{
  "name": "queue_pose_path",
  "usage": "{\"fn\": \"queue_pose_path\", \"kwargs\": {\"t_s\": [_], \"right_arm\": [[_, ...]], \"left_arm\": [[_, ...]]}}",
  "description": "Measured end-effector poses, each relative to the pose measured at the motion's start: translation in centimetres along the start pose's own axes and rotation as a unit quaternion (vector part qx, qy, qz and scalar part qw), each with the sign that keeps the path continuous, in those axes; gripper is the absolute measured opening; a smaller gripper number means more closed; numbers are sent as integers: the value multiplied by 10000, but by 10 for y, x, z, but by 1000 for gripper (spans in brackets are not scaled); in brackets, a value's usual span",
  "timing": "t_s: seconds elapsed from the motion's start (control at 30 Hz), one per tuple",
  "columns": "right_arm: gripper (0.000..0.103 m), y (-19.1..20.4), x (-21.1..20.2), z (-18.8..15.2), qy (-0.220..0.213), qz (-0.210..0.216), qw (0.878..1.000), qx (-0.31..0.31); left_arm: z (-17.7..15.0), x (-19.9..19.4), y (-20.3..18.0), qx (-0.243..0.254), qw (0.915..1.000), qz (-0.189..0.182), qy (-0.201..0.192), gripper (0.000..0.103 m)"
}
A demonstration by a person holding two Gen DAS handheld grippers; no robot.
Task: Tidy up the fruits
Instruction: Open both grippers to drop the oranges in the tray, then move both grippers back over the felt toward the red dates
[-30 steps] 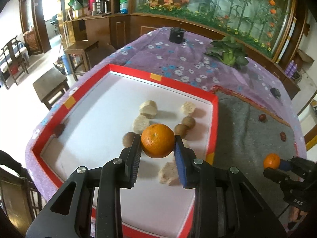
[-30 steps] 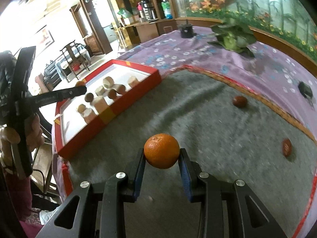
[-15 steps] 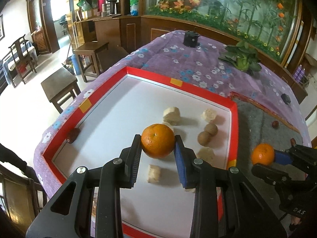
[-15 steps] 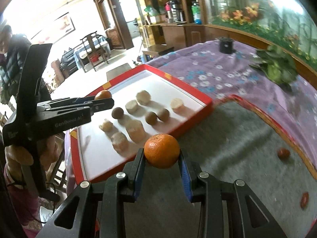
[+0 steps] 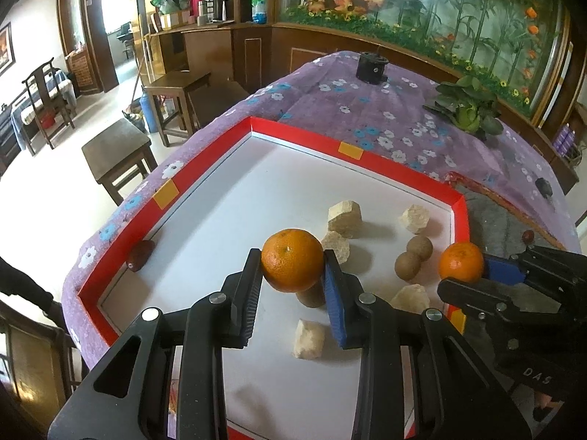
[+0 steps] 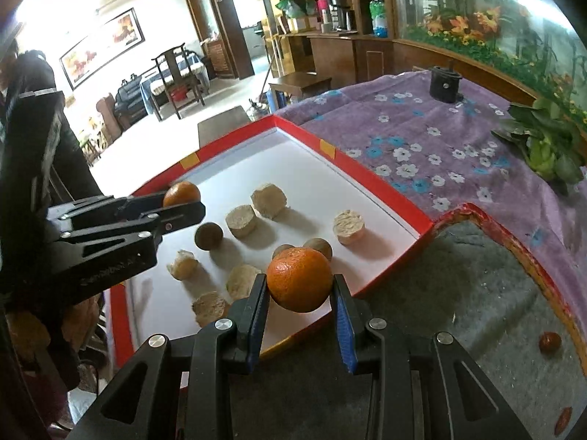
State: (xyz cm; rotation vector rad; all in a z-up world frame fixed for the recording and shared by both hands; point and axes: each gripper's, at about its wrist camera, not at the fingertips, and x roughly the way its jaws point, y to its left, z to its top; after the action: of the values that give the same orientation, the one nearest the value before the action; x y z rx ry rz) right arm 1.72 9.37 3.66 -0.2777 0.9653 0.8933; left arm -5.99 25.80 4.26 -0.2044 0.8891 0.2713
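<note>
Over the last second the right gripper (image 6: 299, 289), clamped on its orange (image 6: 299, 279), had travelled from the grey mat to the red tray's (image 6: 389, 192) near edge. The left gripper (image 5: 292, 280) stayed clamped on its own orange (image 5: 292, 264), above the tray. Both seemed close to release. Only the right view showed two red fruits (image 6: 549, 343) left on the mat.

The left wrist camera is sitting close behind the left gripper (image 5: 293, 275), looking forward and down over the tray (image 5: 400, 169) from its near edge. The right wrist camera is riding behind the right gripper (image 6: 299, 288), facing the tray's right rim from over the grey mat (image 6: 458, 293). Both views are sharing the tray, and each is catching the other gripper at its side.
</note>
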Motion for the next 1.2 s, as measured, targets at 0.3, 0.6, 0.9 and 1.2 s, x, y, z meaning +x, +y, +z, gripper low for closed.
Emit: {"fn": "queue_pose_path", "kwargs": {"t_s": [0.3,0.6,0.9,1.2], "right_arm": [[33,5,11,11,-79,64,9999,18],[33,15,25,28,-168,217,9996,-37],[33,15,40,29,-62,173,9998,-128],[40,7,9,17,-207,140,9997,33]], "left_arm": [[0,8,4,-38,9999,130,38,32],[1,14,4,-63,9996,263,46,32],[1,14,2,-59,9990,444,17,32],[1,6,-1,-77,9979,625,-163,59]]}}
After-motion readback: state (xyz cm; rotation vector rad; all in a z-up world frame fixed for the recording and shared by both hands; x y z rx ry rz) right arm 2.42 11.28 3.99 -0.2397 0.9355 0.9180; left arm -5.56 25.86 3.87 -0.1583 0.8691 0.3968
